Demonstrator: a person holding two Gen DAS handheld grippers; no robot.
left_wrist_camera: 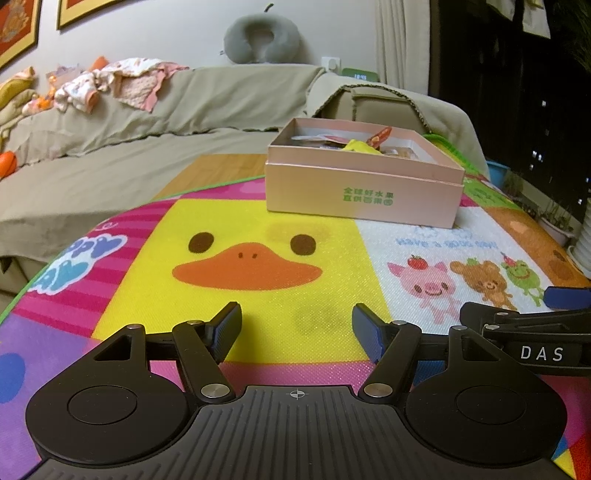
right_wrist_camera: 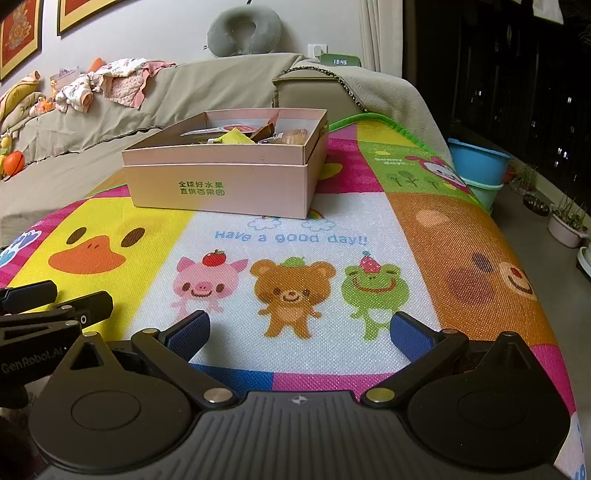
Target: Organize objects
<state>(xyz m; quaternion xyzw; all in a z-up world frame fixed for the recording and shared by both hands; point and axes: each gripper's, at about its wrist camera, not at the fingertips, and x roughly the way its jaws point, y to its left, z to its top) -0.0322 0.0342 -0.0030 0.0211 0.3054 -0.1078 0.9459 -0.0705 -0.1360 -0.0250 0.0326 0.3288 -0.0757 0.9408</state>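
Observation:
A pink cardboard box (left_wrist_camera: 364,194) with green print stands at the far side of a colourful cartoon mat (left_wrist_camera: 258,258). It holds several snack packets, among them a yellow one (left_wrist_camera: 360,146). The box also shows in the right wrist view (right_wrist_camera: 221,184) with the packets (right_wrist_camera: 236,136) inside. My left gripper (left_wrist_camera: 295,332) is open and empty, low over the yellow duck panel, well short of the box. My right gripper (right_wrist_camera: 299,334) is open and empty over the white animal panel (right_wrist_camera: 295,266). Each gripper shows at the other view's edge, the right (left_wrist_camera: 532,332) and the left (right_wrist_camera: 40,314).
A beige covered sofa (left_wrist_camera: 147,122) with piled clothes (left_wrist_camera: 110,86) runs behind the mat. A grey neck pillow (right_wrist_camera: 243,31) leans on the wall. Blue and teal tubs (right_wrist_camera: 478,166) and plant pots (right_wrist_camera: 567,225) stand on the floor at right, by a dark window.

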